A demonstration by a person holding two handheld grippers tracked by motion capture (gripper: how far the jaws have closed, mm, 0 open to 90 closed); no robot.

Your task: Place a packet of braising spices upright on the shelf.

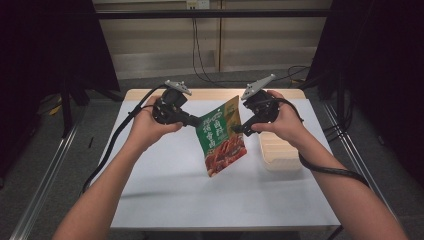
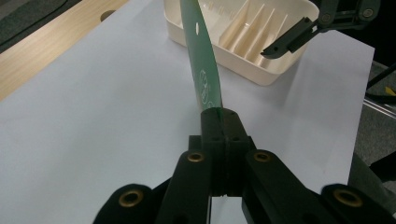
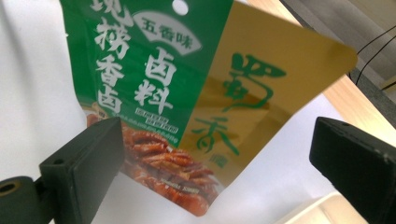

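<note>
White counter (image 1: 165,190) below: your left hand-held gripper (image 1: 196,121) pinches the snack pouch (image 1: 222,137) by its nine o'clock edge, held aloft mid-counter. Light, floppy, slick foil, so grip the seam. Right hand-held gripper (image 1: 239,130) gapes wide at three o'clock.

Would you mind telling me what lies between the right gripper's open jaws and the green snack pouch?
Nothing: in the right gripper view, the right gripper faces the green-and-gold snack pouch across open air.

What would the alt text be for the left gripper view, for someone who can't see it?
Two black jaws of the left gripper clamp the edge of a green snack packet, seen edge-on above a white table. Beyond sit a cream slotted tray and the open right gripper.
</note>
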